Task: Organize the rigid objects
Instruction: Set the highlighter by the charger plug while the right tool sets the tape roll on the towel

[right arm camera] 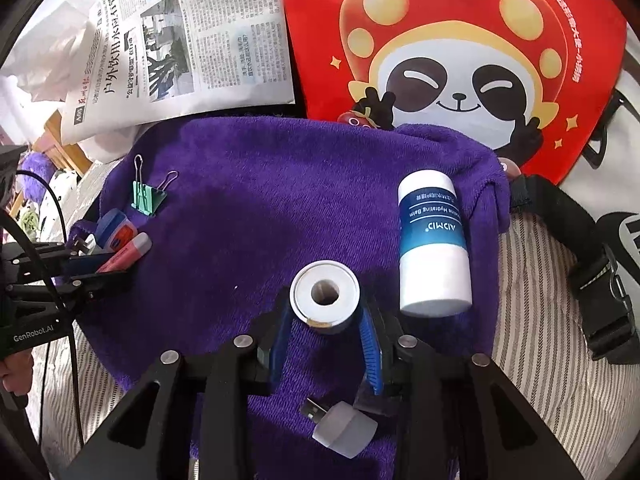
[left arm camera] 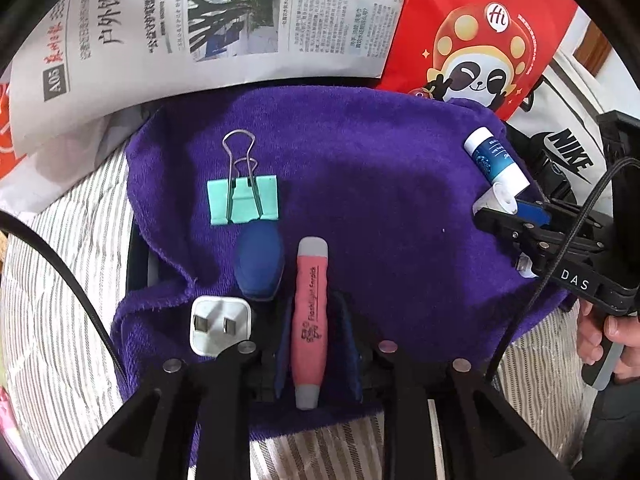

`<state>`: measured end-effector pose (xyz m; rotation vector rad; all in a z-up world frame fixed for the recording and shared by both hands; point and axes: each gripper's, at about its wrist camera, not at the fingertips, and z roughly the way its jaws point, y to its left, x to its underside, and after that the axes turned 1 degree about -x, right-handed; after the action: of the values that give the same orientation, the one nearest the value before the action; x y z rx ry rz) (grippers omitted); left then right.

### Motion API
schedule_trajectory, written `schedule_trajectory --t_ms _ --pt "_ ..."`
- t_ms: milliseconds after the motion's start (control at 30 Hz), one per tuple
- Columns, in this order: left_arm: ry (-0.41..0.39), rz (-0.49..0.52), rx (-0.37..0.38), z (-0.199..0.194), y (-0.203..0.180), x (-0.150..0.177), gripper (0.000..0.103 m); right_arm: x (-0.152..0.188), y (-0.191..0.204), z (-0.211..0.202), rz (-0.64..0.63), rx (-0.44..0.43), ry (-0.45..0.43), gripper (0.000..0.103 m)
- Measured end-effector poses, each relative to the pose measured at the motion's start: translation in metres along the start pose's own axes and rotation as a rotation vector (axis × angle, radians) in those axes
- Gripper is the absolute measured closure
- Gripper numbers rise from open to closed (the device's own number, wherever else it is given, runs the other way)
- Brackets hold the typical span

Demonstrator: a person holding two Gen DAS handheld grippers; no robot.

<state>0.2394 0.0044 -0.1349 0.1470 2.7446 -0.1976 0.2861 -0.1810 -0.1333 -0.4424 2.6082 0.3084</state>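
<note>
Both grippers point steeply down at the purple towel (left arm camera: 360,152). Left gripper (left arm camera: 310,344) has its 2 blue pads flanking the pink ear pick (left arm camera: 310,320), which lies lengthwise between them; a sliver of gap shows on each side, so the jaws look slightly apart, not pinching. Right gripper (right arm camera: 326,332) straddles the white roll (right arm camera: 325,294), pads close at its flanks; whether they press on it I cannot tell.

From the left gripper outward: a white plug (left arm camera: 220,326) at 9 o'clock, a dark blue oval case (left arm camera: 259,264) at 11 o'clock, a mint binder clip (left arm camera: 242,200) beyond that. From the right gripper: a white and blue balm stick (right arm camera: 434,248) at 1 o'clock, a grey USB adapter (right arm camera: 344,428) at 6 o'clock.

Everything here looks light and stiff. The ear pick's pink body seems rubbery and grippy, best taken mid-shaft. The roll is smooth and round, likely to spin or slip unless squeezed squarely across its middle.
</note>
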Motion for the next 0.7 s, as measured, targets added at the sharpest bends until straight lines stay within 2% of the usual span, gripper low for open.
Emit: schedule_trajectory --t_ms 67,233,367,500,700 --pt "0.013 -0.009 0.003 -0.002 0.0 0.002 0.077 0.0 -0.001 -0.002 0.008 -0.003 0.009 0.063" --pt "0.014 -0.005 -0.015 -0.016 -0.002 0.011 0.073 0.005 -0.002 -0.015 0.001 0.009 0.017 0.062" --pt "-0.011 0.001 -0.023 -0.034 -0.003 0.016 0.073 0.009 0.007 -0.034 -0.021 0.025 -0.01 0.062" --pt "-0.04 -0.001 -0.026 -0.051 -0.005 0.023 0.07 0.016 0.013 -0.055 -0.038 0.045 -0.036 0.057" --pt "-0.059 0.003 -0.035 -0.072 -0.008 0.045 0.069 0.043 0.012 -0.087 -0.003 0.04 -0.07 0.053"
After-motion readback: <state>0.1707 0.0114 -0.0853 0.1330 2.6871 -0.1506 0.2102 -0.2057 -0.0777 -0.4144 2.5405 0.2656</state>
